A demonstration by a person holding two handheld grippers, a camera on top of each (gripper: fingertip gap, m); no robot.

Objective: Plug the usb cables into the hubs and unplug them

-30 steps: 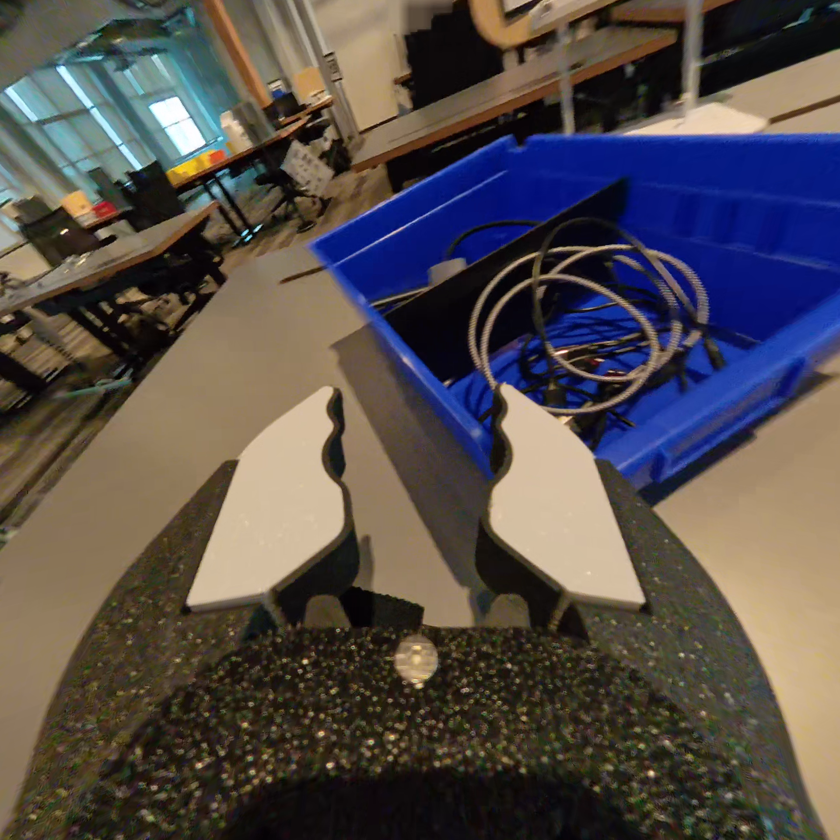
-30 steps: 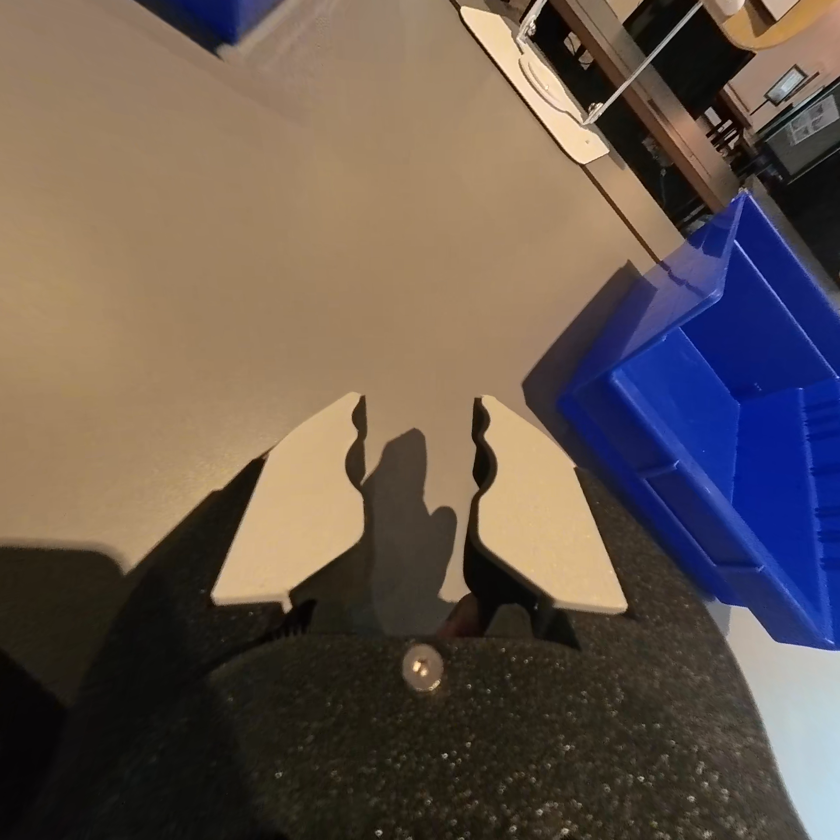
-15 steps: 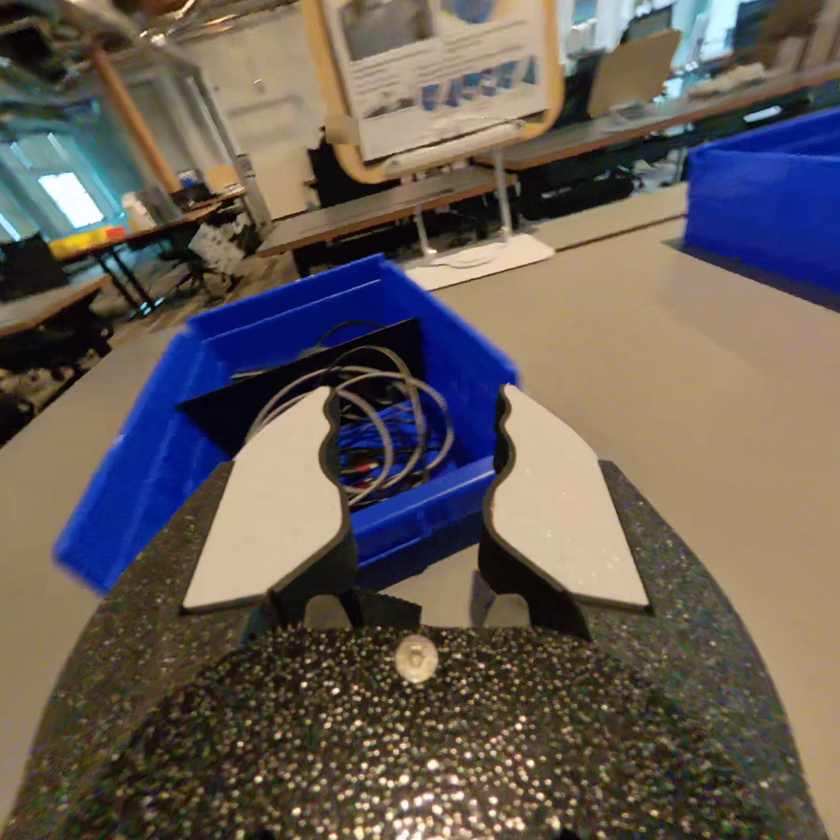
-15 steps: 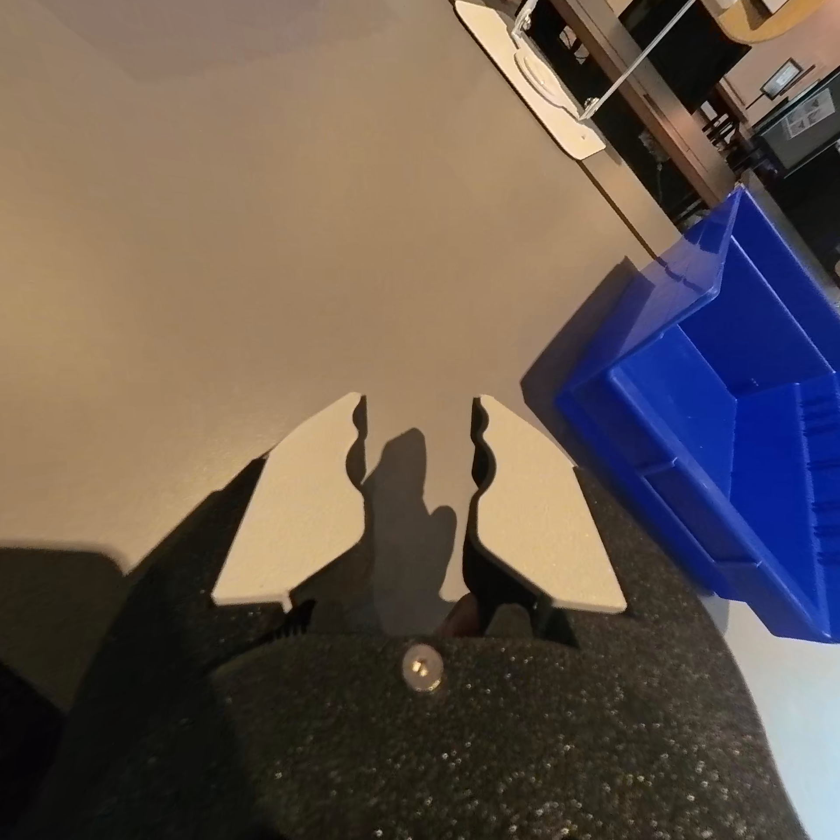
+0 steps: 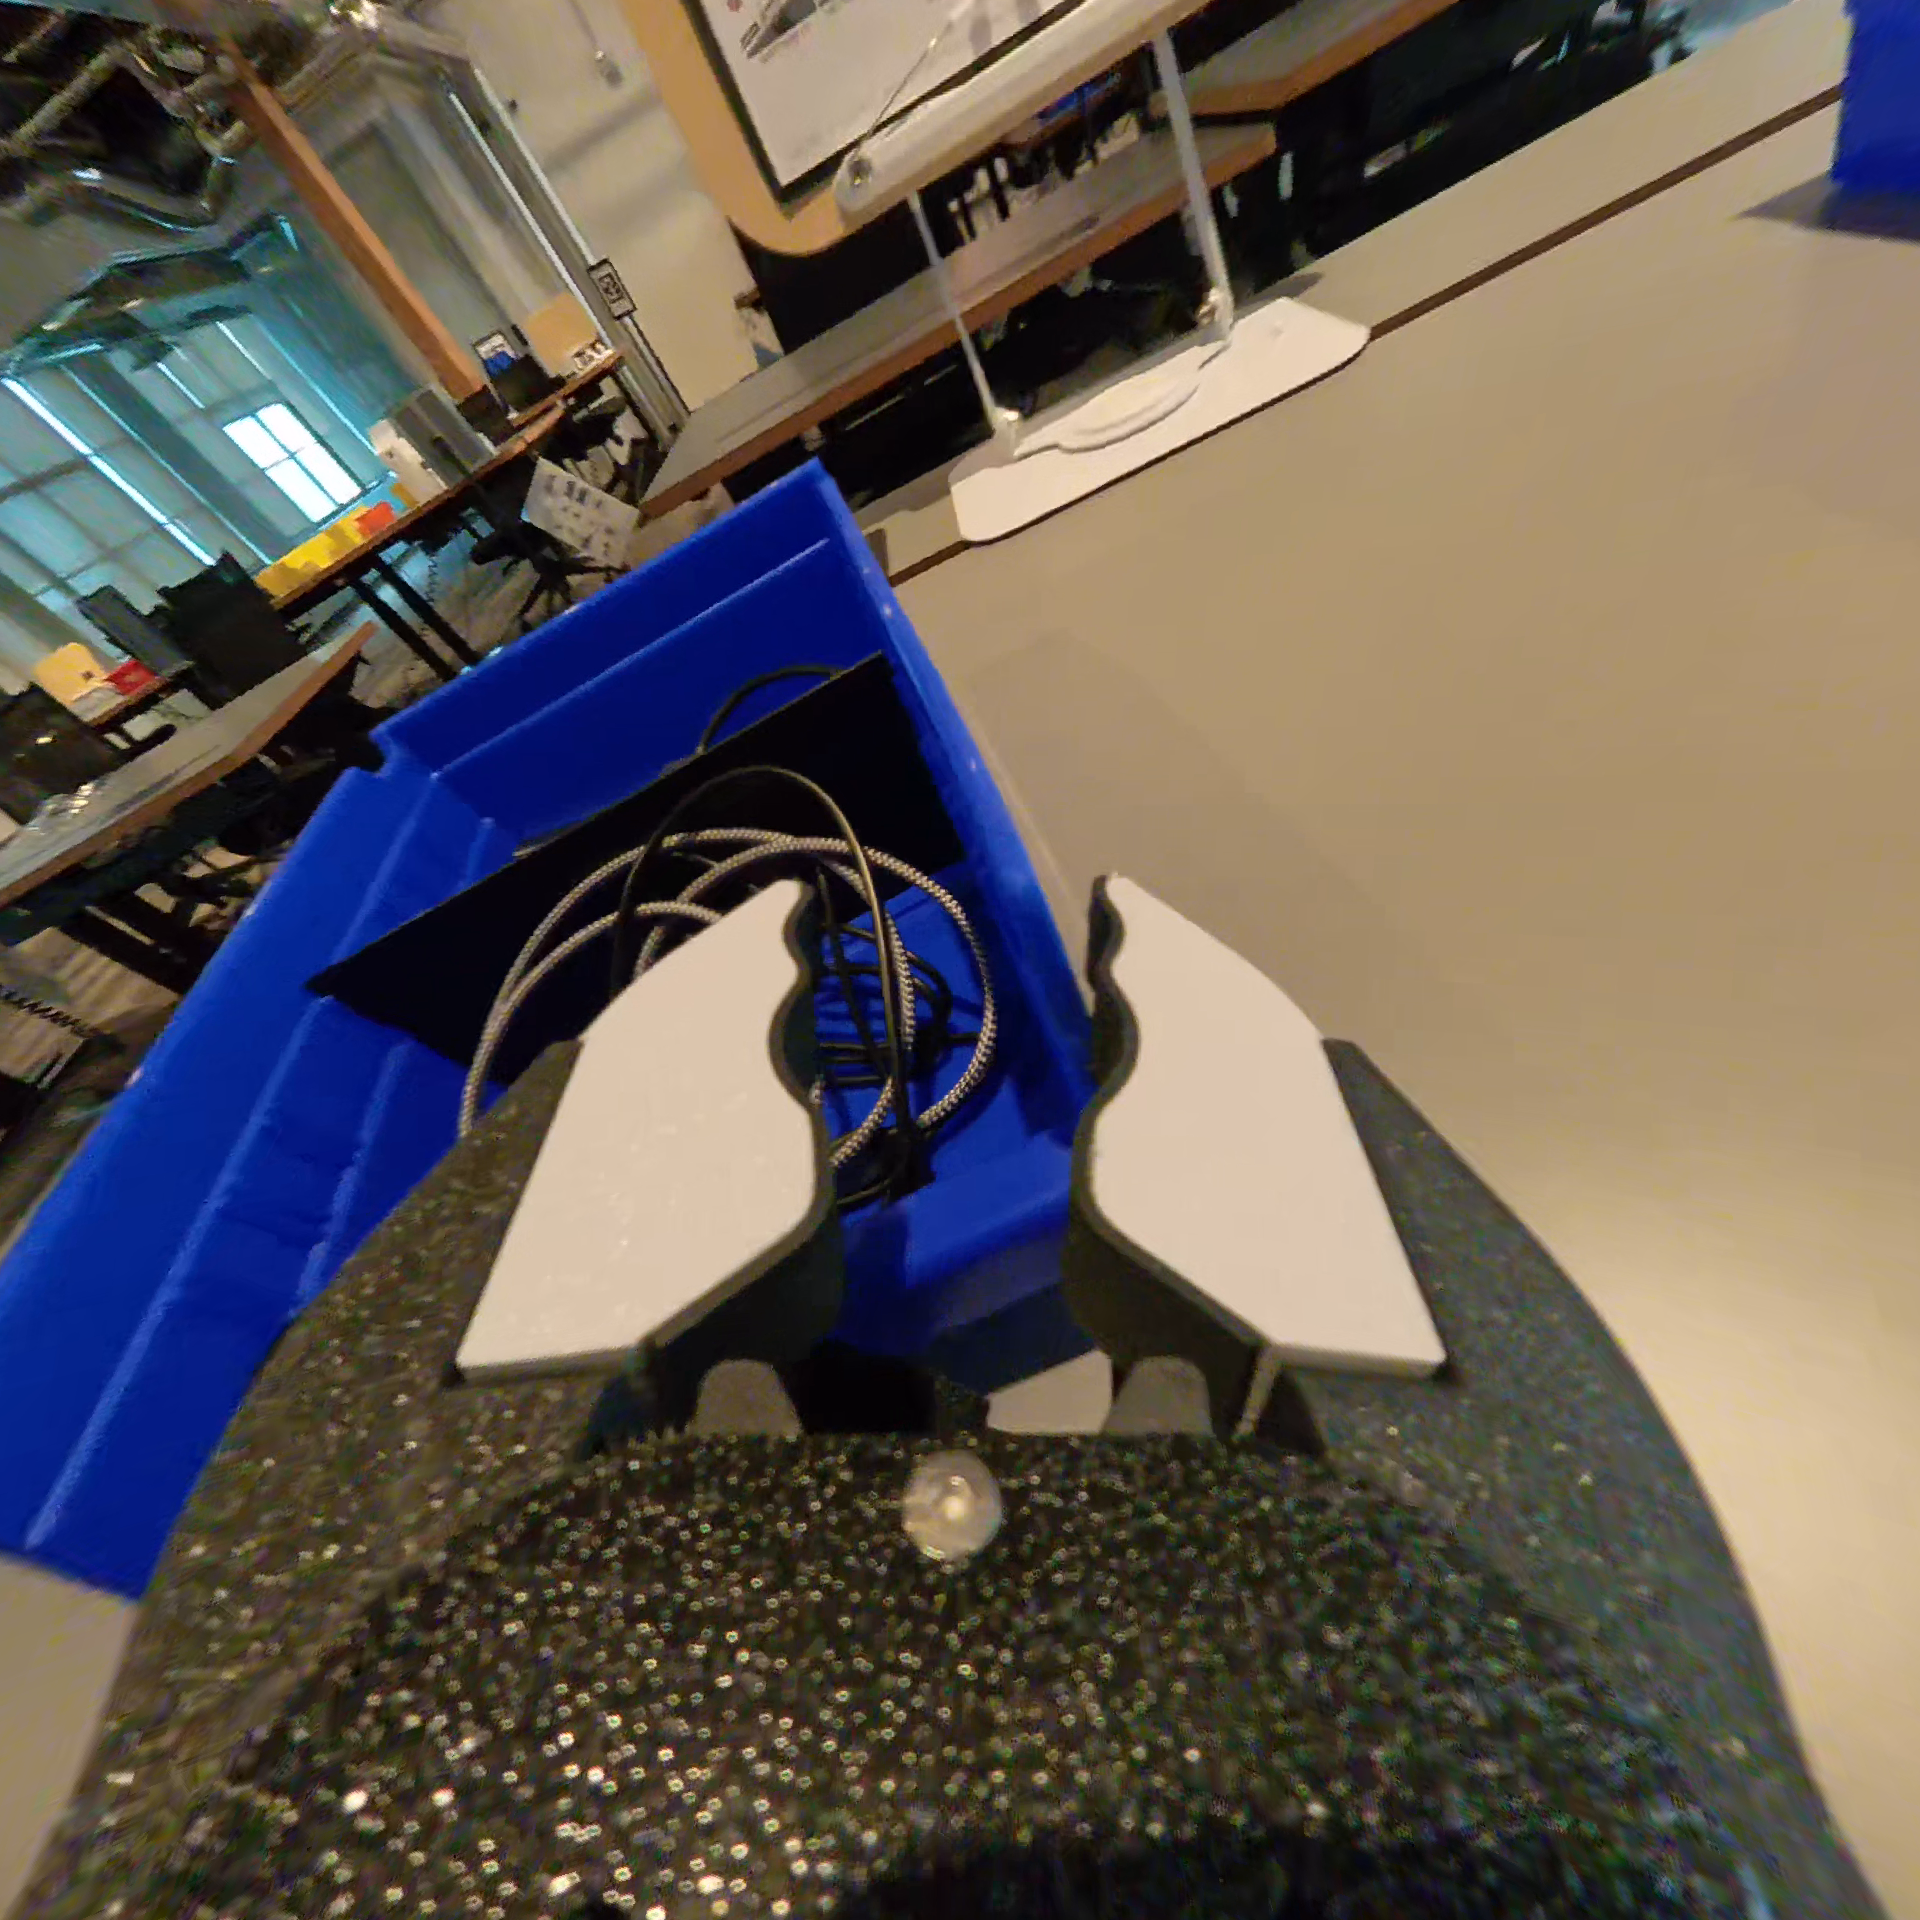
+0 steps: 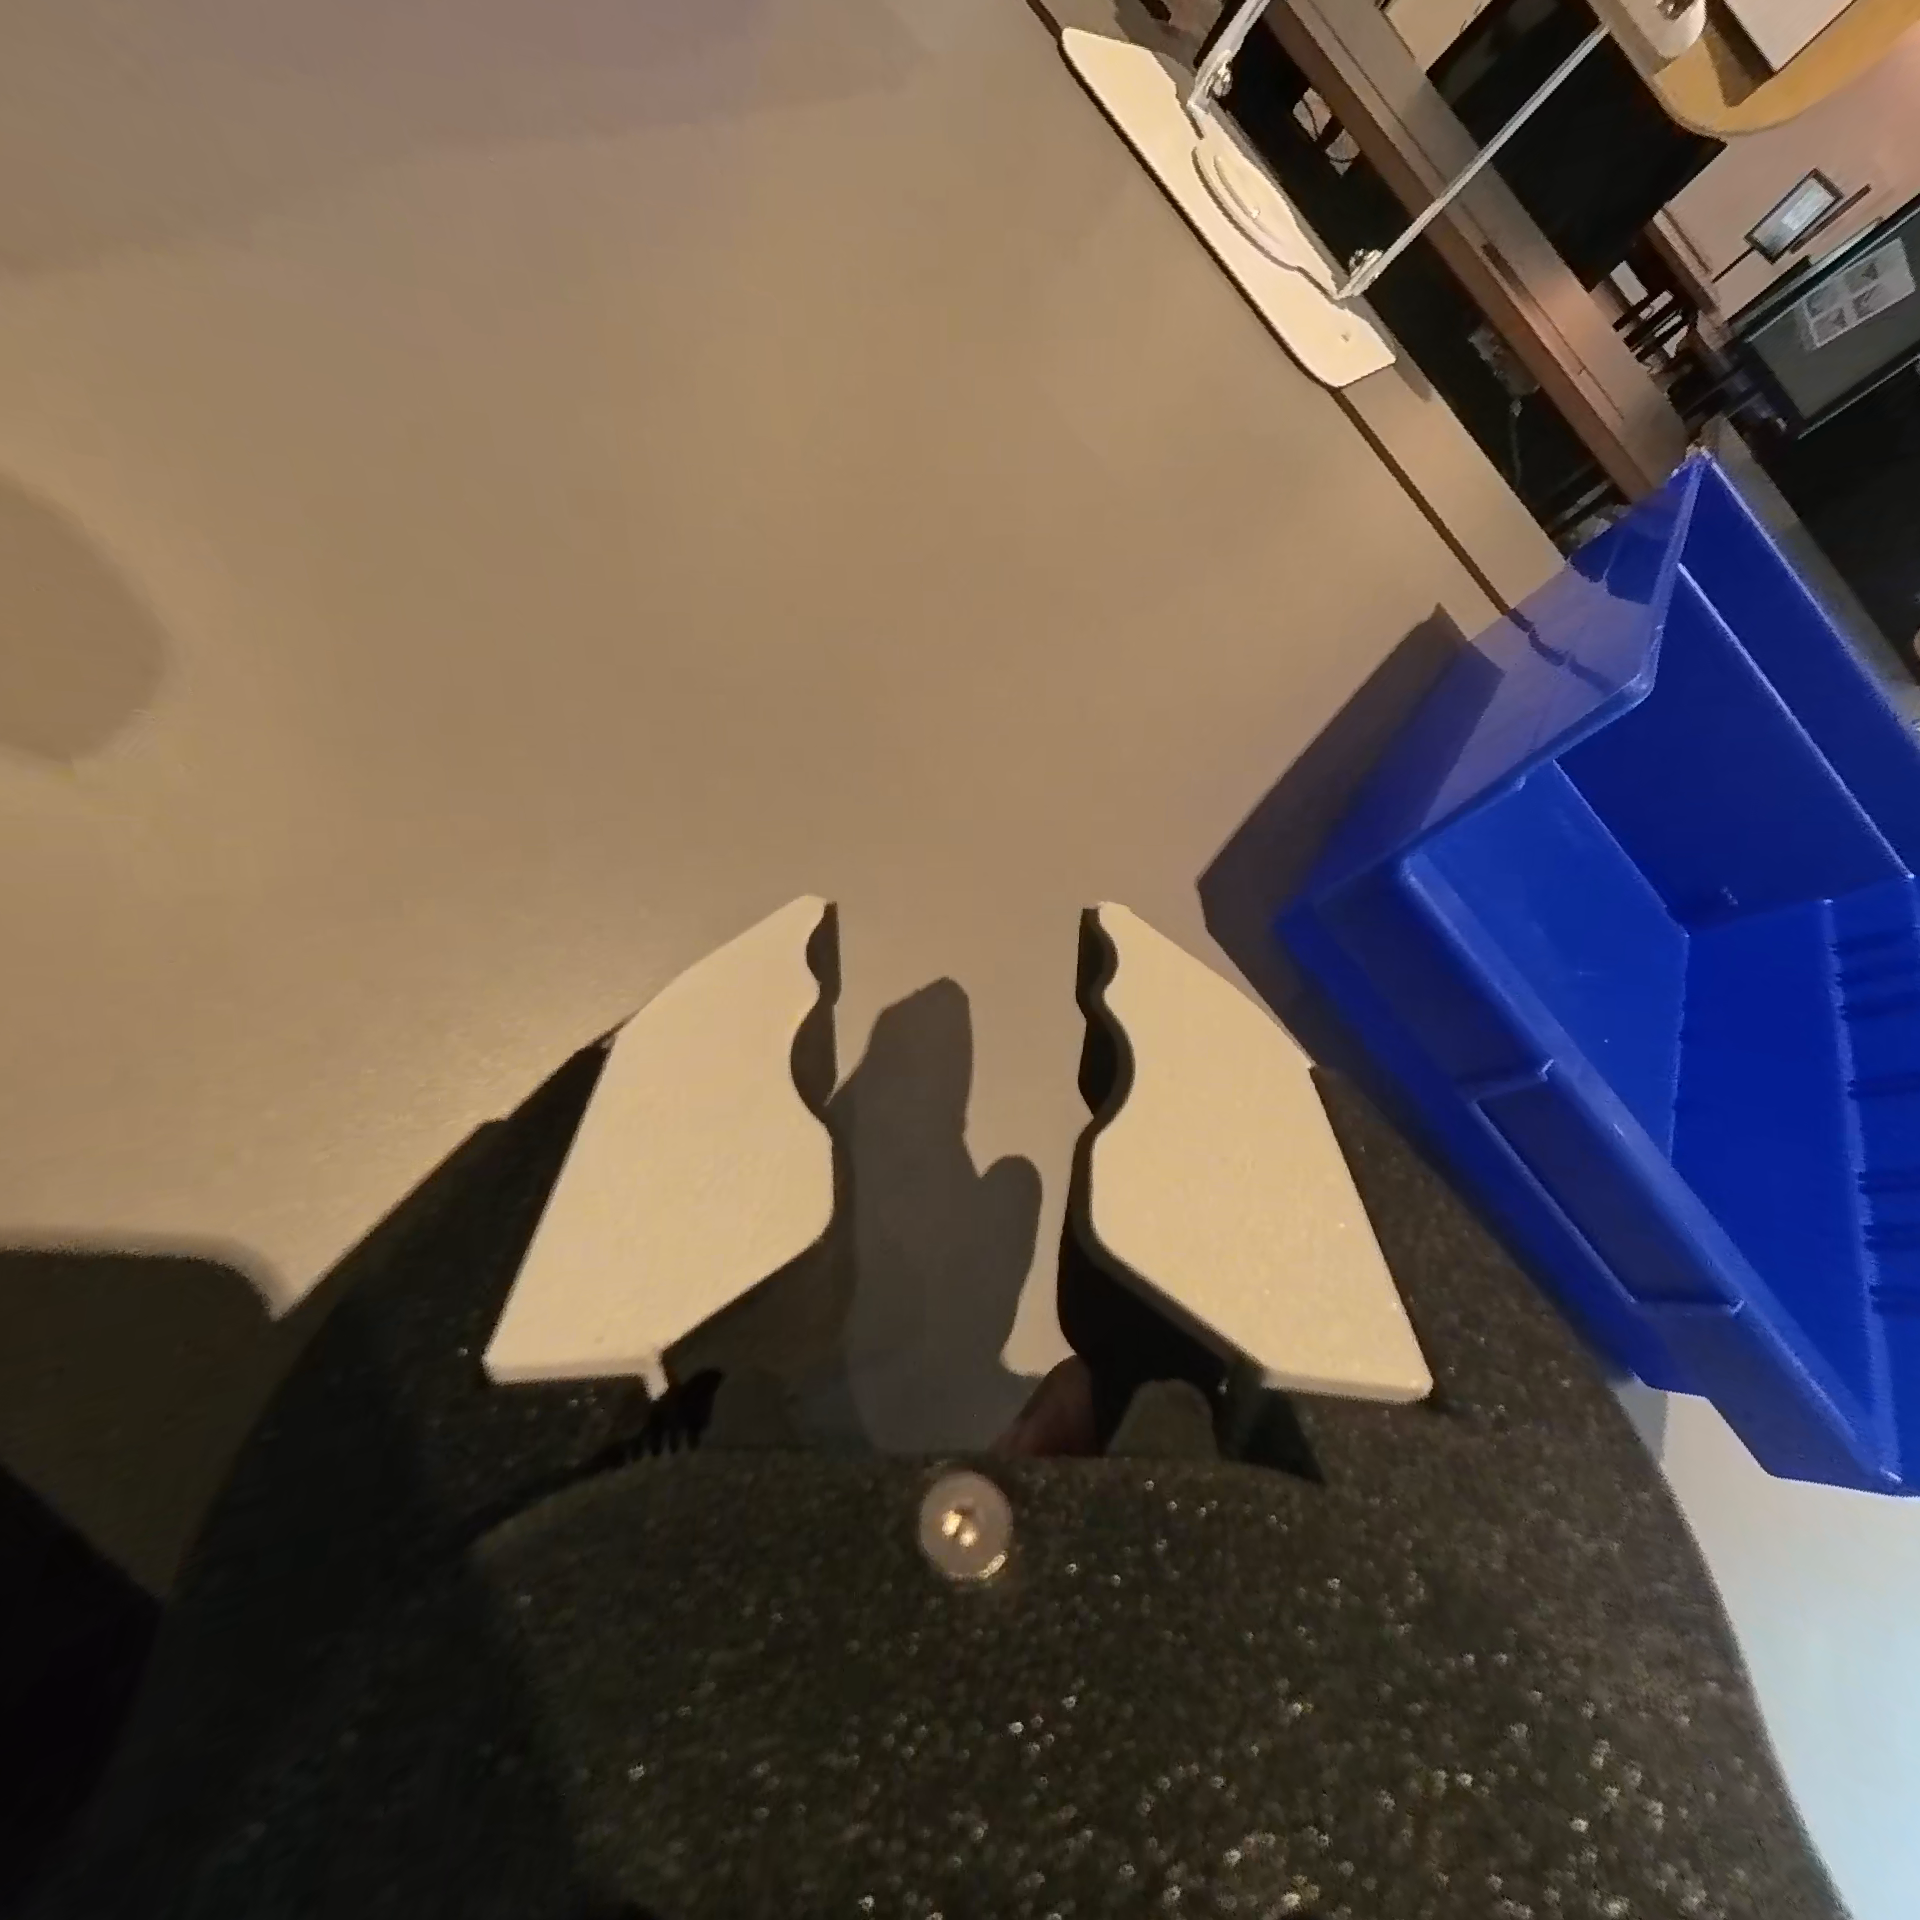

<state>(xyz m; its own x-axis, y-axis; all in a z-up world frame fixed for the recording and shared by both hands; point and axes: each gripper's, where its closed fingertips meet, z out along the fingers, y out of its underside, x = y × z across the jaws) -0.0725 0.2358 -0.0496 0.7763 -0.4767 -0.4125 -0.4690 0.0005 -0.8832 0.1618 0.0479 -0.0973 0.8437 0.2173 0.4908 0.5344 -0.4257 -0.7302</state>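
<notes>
Left gripper (image 5: 948,902) held open and empty, cables (image 5: 914,997) coiled in a blue bin (image 5: 343,1091) just beyond its fingertips — plugs perhaps among them, right gripper (image 6: 956,914) likewise open, second blue bin (image 6: 1621,997) right of its fingers — over grey table (image 6: 623,520).

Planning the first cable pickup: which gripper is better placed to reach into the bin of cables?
Left. The left gripper is open, aimed at the cables; the right gripper faces bare table.

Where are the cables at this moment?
In the left wrist view, the cables lie coiled inside the blue bin, ahead of the open left gripper.
</notes>
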